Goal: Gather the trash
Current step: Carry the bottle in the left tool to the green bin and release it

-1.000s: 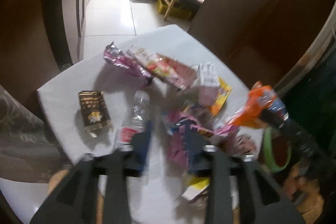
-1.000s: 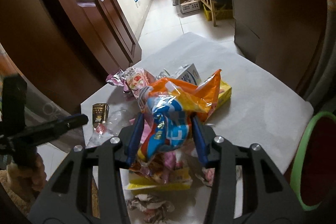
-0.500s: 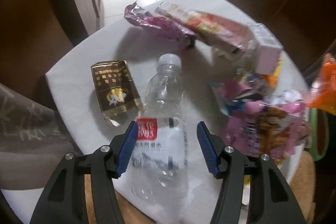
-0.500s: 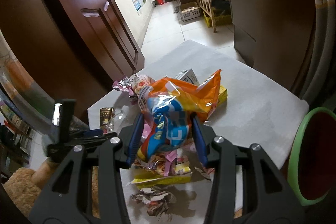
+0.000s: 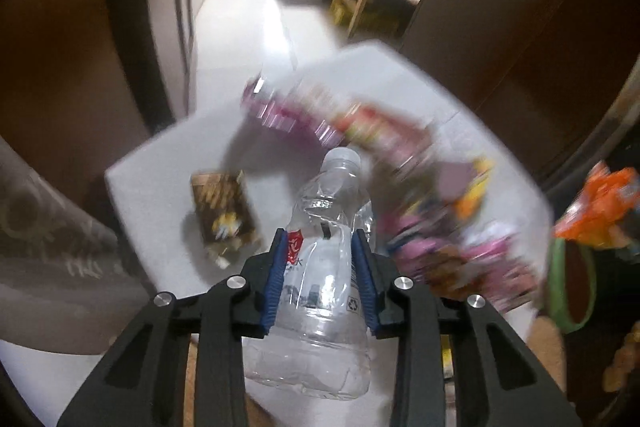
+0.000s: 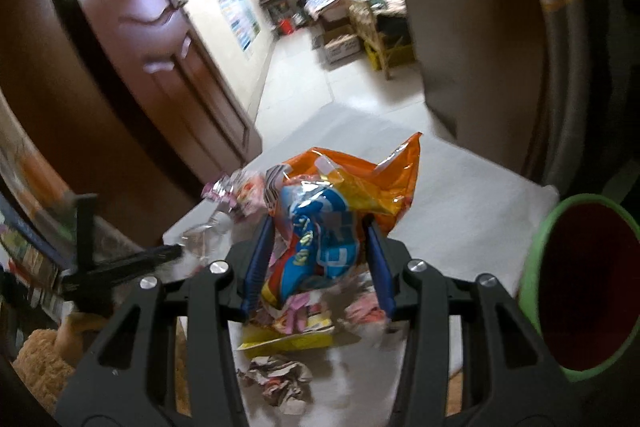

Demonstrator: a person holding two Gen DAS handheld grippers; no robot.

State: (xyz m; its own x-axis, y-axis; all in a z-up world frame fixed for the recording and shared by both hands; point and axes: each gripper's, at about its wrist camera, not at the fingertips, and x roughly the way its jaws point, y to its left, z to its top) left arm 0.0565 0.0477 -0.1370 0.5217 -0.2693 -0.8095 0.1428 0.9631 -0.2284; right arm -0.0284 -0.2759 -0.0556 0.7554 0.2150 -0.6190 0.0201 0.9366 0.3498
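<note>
The left gripper [image 5: 320,267] is closing on a clear plastic water bottle [image 5: 320,267]. Its blue pads [image 5: 276,279] press the bottle's crumpled middle from both sides, across the red and white label, and the wall is dented between them. The capped neck points away from the camera, toward the far side of the white table [image 5: 160,163]. Whether the bottle's base touches the table or hangs clear of it cannot be told.

Left of the bottle, a dark brown and gold packet [image 5: 224,211] lies flat on the table. Beyond and to the right of the bottle sits a blurred heap of pink, red and yellow wrappers [image 5: 400,163], spreading toward the table's right edge.

The right gripper [image 6: 318,263] pinches a crumpled orange and blue snack bag [image 6: 332,211] between its blue pads, with the bag's torn orange top standing above the fingers. The bag is held above the near part of the table. Under it lie a yellow packet [image 6: 288,341] and pink wrappers, and a crumpled ball of paper [image 6: 280,379] sits at the near edge.

To the right of the table, close beside it, stands a green-rimmed bin [image 6: 536,267] with a dark inside, its mouth tilted toward the camera. In the right wrist view the left gripper appears as a dark shape at the left, by the bottle.
</note>
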